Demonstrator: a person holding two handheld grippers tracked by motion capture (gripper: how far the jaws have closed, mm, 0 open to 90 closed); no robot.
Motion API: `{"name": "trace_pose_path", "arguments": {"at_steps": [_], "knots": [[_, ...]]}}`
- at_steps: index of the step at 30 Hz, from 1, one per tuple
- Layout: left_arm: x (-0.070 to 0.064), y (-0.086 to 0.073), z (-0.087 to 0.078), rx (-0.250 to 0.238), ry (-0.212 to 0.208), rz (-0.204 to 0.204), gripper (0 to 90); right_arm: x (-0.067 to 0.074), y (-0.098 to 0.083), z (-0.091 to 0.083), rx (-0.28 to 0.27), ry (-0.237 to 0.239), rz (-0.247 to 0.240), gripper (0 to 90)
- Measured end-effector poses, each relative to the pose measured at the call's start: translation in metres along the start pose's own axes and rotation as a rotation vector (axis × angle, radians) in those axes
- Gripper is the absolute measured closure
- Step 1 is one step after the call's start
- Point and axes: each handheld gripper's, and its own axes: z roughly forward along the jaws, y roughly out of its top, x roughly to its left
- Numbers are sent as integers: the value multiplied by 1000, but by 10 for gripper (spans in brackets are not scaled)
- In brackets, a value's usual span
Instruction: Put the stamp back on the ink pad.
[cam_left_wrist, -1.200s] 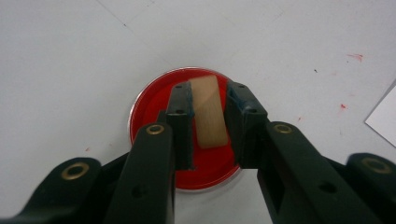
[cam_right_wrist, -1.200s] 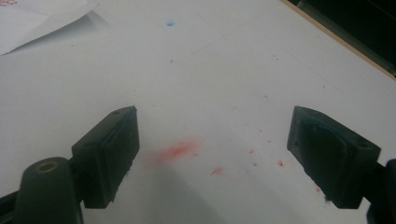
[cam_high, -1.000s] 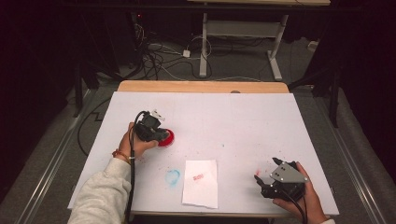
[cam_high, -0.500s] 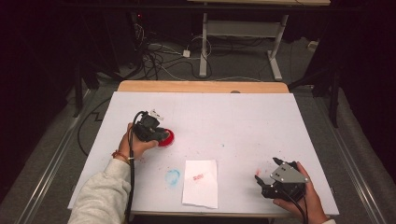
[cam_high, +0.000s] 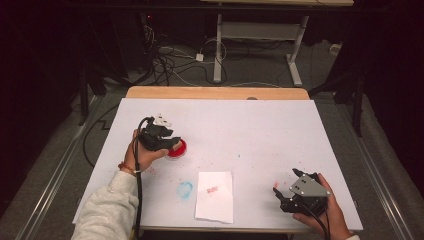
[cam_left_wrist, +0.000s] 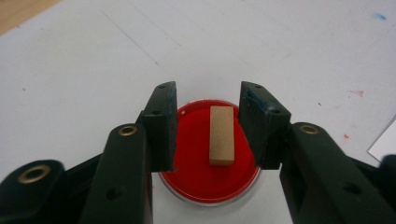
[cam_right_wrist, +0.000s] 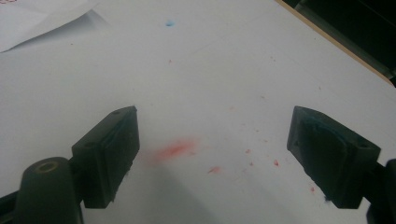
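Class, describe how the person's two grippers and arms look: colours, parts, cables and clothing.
Both grippers are black. The left gripper trails a black cable; its jaws show brass-coloured rivets. The right gripper bears a grey three-cornered plate. The left arm wears a light grey sleeve and a beaded bracelet.

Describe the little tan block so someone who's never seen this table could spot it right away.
On the left half of the white table, find the round red dish under the left gripper. The tan block stands in that red dish, between the gripper's black jaws, which have just been opening. It is the one pale rectangular piece on red.
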Motion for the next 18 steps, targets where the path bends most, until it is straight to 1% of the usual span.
{"name": "trace_pose_path", "arguments": {"at_steps": [3, 7, 9, 11, 18], "knots": [[-2, 0, -3, -23, 7, 7, 504, 0, 0, 0, 0, -1, -4, 174], [-4, 1, -6, -60, 16, 5, 451, 0, 0, 0, 0, -3, -2, 174], [-6, 2, -6, -66, 32, 1, 393, 0, 0, 0, -1, -2, -3, 174], [-7, 3, -6, -76, 30, 7, 315, 0, 0, -1, -1, -4, -2, 174], [-11, 3, -6, -142, 42, 10, 194, 0, 0, 0, -2, -4, 1, 174]]}}
